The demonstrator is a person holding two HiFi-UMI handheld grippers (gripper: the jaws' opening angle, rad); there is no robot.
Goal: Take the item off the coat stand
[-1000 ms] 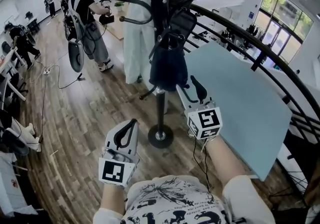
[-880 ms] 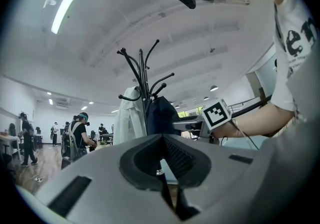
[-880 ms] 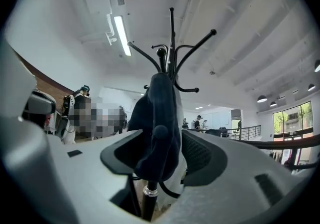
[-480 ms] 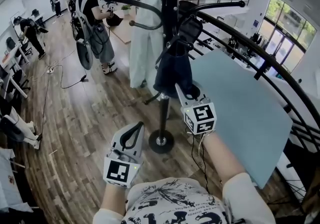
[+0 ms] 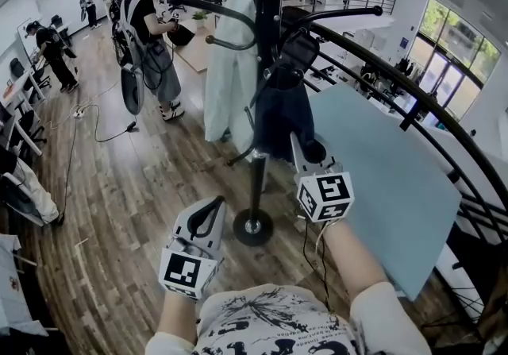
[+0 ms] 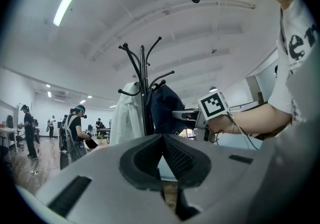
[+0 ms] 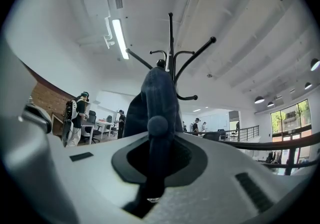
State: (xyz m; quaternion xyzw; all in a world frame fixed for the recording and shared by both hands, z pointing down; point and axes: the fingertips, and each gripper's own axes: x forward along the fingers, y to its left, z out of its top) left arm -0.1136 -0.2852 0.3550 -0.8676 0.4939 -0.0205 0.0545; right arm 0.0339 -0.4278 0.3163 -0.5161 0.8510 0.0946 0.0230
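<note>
A black coat stand (image 5: 255,163) rises from a round base on the wood floor. A dark blue cloth item (image 5: 282,115) hangs from its hooks, beside a white coat (image 5: 230,67). My right gripper (image 5: 306,148) reaches up to the dark item's lower edge. Its jaws are closing, and a fold of the dark blue item (image 7: 157,92) is pinched between them in the right gripper view (image 7: 159,140). My left gripper (image 5: 213,206) is held low in front of the stand's base, shut and empty (image 6: 161,140). The left gripper view shows the stand (image 6: 143,77) and the right gripper (image 6: 182,114) at the dark item.
A large light blue panel (image 5: 381,163) leans against a curved black railing (image 5: 413,75) at my right. A person wearing gear (image 5: 151,28) stands at the back left, with cables (image 5: 87,127) on the floor. More people and desks are farther back.
My right gripper has risen to the dark blue item's hem, and its jaws have gone from wide apart to closed on the cloth. The left gripper has hardly moved.
</note>
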